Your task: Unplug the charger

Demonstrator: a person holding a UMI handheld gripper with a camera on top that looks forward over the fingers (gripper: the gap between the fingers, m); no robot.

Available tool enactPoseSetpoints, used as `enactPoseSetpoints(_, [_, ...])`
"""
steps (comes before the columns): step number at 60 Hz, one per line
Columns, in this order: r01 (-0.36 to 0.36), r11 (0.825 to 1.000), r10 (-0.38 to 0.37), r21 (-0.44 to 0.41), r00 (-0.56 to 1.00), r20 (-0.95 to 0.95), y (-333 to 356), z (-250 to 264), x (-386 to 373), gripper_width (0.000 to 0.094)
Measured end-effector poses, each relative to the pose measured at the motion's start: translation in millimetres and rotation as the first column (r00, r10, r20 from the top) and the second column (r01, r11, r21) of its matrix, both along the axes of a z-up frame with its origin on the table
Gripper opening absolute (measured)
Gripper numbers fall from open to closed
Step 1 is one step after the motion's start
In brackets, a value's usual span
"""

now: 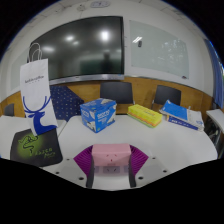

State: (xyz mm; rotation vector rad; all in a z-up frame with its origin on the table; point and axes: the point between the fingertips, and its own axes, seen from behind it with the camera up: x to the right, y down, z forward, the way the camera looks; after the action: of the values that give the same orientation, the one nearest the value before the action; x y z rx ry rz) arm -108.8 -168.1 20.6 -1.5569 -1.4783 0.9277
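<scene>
A pink block-shaped charger (pixel 110 154) sits between my gripper's (pixel 110 168) two fingers, low over the white table (pixel 170 145). The purple pads (pixel 86 160) touch it on both sides, so the gripper is shut on it. A greyish part below the pink body is partly in shadow. I cannot make out a socket or a cable.
A white paper bag with a blue deer (pixel 38 95) and a dark bag with green print (pixel 35 148) stand to the left. A blue box (pixel 98 115), a yellow box (pixel 145 114) and a blue-white box (pixel 180 115) lie beyond. Chairs and a large screen (pixel 80 45) are behind.
</scene>
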Motion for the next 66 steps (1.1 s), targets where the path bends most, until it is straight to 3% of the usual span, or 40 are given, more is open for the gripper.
enactPoseSetpoints(4, [-0.016,0.999,0.015,-0.028,0.999,-0.030,1.9,15.2,-2.9,0.0475])
enactPoseSetpoints(8, [-0.014,0.999,0.023,0.047,0.979,-0.204,12.2,94.8,-18.5,0.0468])
enactPoseSetpoints(11, [-0.035,0.999,0.034,-0.005,0.979,-0.202,12.0,127.4,-22.1,0.0469])
enactPoseSetpoints(13, [-0.027,0.999,0.020,-0.035,0.983,-0.184,18.0,144.6,-24.4,0.0469])
enactPoseSetpoints(19, [0.045,0.999,-0.044,0.002,0.989,-0.140,71.8,163.9,-26.4,0.0469])
enactPoseSetpoints(29, [0.145,0.989,-0.145,0.038,0.989,0.006,168.1,118.3,-6.7,0.0475])
enactPoseSetpoints(47, [0.139,0.989,-0.148,0.051,0.947,0.284,217.6,-12.5,24.5,0.0510])
enactPoseSetpoints(56, [0.094,0.995,-0.102,0.039,0.932,0.348,216.5,-40.1,25.0,0.0630])
enactPoseSetpoints(61, [0.090,0.994,-0.104,0.055,0.930,0.352,220.0,-35.0,29.8,0.0864])
enactPoseSetpoints(66, [0.096,0.993,-0.115,0.072,0.940,0.323,224.8,-9.7,41.0,0.0854])
